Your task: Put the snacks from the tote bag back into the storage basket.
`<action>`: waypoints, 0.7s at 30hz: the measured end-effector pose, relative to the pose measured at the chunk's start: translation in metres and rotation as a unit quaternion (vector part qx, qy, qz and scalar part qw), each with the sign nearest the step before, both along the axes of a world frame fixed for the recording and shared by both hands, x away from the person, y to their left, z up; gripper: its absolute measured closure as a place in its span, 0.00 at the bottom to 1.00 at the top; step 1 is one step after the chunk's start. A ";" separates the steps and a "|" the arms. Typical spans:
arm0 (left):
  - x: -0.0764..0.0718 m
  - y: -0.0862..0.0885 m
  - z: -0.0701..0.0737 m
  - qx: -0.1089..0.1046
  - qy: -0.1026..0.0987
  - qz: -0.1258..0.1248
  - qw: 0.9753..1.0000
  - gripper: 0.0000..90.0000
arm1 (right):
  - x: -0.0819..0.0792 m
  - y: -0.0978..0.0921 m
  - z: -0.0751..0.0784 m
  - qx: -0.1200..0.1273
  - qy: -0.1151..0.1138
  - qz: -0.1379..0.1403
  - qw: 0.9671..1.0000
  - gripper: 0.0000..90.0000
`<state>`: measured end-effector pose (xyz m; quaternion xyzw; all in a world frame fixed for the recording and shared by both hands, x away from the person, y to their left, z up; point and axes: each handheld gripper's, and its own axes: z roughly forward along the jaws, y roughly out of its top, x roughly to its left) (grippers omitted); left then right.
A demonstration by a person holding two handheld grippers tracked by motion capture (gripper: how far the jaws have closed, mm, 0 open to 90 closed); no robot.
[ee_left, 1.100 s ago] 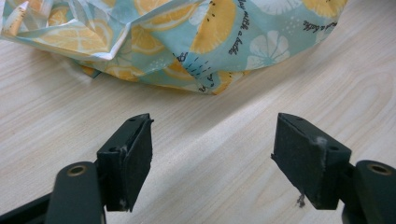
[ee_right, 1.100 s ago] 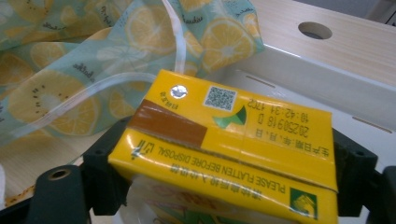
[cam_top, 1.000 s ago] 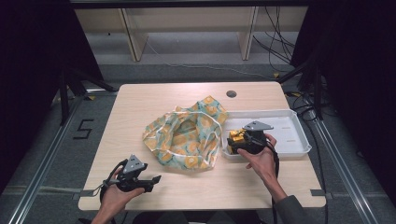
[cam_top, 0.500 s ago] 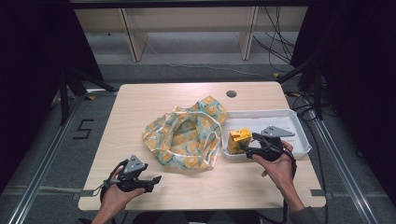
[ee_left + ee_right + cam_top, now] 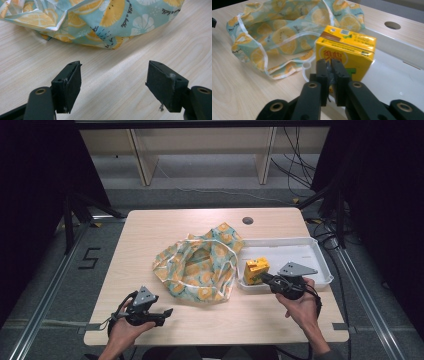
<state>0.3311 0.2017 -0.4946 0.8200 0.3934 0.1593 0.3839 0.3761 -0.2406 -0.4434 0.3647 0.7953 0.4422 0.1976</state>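
A yellow drink carton (image 5: 256, 270) (image 5: 348, 47) stands upright in the left end of a white tray (image 5: 295, 252) (image 5: 392, 77). My right gripper (image 5: 265, 278) (image 5: 330, 68) points at the carton's near face from just in front of it, jaws shut with nothing between them. A crumpled cloth bag (image 5: 200, 265) (image 5: 274, 32) printed with lemon slices lies on the table to the left of the tray, touching its corner. My left gripper (image 5: 165, 315) (image 5: 116, 85) hovers open low over bare wood near the front edge, facing the bag's near hem (image 5: 105, 25).
The light wooden table (image 5: 150, 230) has a round cable hole (image 5: 247, 220) (image 5: 392, 25) at the back. The right part of the tray holds nothing. Metal rails and a dark floor surround the table, with shelving legs behind.
My right gripper, which was over the carton a second ago, has drawn back toward the person and off it. The carton stays in the tray. The left gripper has not moved.
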 end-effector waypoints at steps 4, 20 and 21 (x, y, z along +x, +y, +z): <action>0.000 0.002 0.000 0.010 -0.001 -0.011 1.000 0.31 | 0.001 0.010 -0.003 -0.011 -0.007 0.010 1.000 1.00; -0.001 0.001 -0.001 0.003 0.003 -0.005 1.000 0.31 | 0.016 0.033 -0.010 -0.034 -0.012 0.007 0.999 1.00; -0.001 0.002 -0.001 0.006 0.003 -0.007 1.000 0.31 | 0.017 0.034 -0.010 -0.036 -0.013 0.006 0.999 1.00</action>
